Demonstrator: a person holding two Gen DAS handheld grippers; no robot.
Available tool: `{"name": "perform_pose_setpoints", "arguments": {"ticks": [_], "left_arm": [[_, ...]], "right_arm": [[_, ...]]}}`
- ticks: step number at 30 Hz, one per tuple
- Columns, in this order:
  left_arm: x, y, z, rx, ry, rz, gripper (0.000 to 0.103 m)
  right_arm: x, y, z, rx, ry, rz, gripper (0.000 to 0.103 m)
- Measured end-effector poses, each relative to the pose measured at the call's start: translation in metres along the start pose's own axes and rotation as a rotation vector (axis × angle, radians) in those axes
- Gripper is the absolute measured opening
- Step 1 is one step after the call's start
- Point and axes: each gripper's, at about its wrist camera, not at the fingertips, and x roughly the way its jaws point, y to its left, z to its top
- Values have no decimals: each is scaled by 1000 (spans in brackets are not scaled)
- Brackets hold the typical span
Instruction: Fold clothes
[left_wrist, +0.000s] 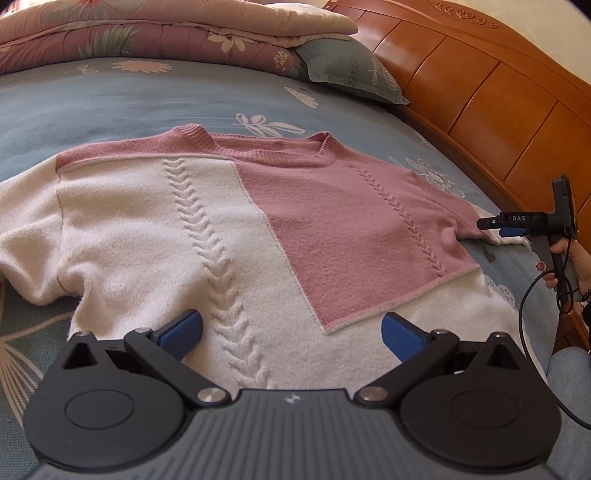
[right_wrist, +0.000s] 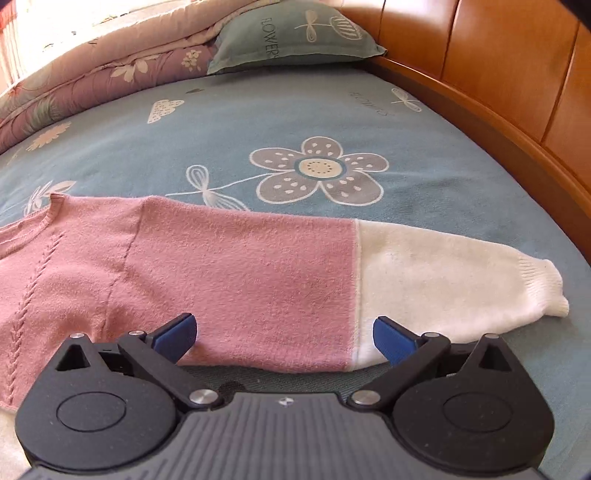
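Blue-grey bedsheet (left_wrist: 122, 99) with pale flower prints, spread across nearly the whole of both views. Curved orange-brown wooden headboard (left_wrist: 491, 88) along the right edge. Folded mauve floral quilt (left_wrist: 147, 37) at the far side, with a grey-green printed pillow (right_wrist: 295, 33) tucked against it near the headboard.

Pink-and-cream knitted sweater (left_wrist: 221, 229) laid flat on the sheet, front up, neckline toward the quilt, cable ribs down the body. Cream over most of the body and one sleeve, pink across the yoke and the other half. In the right wrist view, the pink sleeve (right_wrist: 258, 269) stretched out sideways over the sheet, ending in a cream forearm and ribbed cuff (right_wrist: 543, 291).

Left gripper (left_wrist: 291, 332) low over the cream hem, blue pads (left_wrist: 184, 328) spread wide apart, nothing between them. Right gripper (right_wrist: 284, 336) at the near edge of the pink sleeve, jaws likewise wide, gripping nothing, straddling the seam between pink and cream. Same right gripper visible from the side in the left wrist view, near the sleeve end, with a hand (left_wrist: 565, 266) on its handle and a black cable (left_wrist: 524, 314) trailing down.
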Motion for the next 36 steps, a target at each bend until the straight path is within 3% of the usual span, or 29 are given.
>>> {"name": "perform_pose_setpoints", "arguments": {"ticks": [4,7,11,14,16,17,19,22,25,28,32,36], "left_arm": [[0,0,0,0,0,-2,102],[0,1,0,0,-1,-3,102],[-1,1,0,3,-1,-2,102],[-1,1,0,7,1,-1,102],[0,-1,0,9,4,4,102],[0,-1,0,11,6,7,102],[0,-3,0,20,10,15,102],[0,-6,-1,42,14,25,102],[0,-6,-1,37,14,26,102],[0,-6,-1,32,12,26,102],[1,-6,0,31,12,29,102],[1,-6,1,24,18,31,102]], "right_arm": [[3,-8,-3,18,38,-17,103],[-10,-2,5,42,-11,26,103],[-9,27,35,60,-31,123,103],[17,65,47,-12,37,176,103],[41,91,43,-96,68,120,103],[46,98,40,-125,20,96,103],[50,98,42,-100,-23,108,103],[48,93,54,-53,16,115,103],[22,100,52,-49,-11,146,103],[7,118,41,-118,-9,229,103],[26,145,25,-246,34,169,103],[28,132,40,-87,9,176,103]]}}
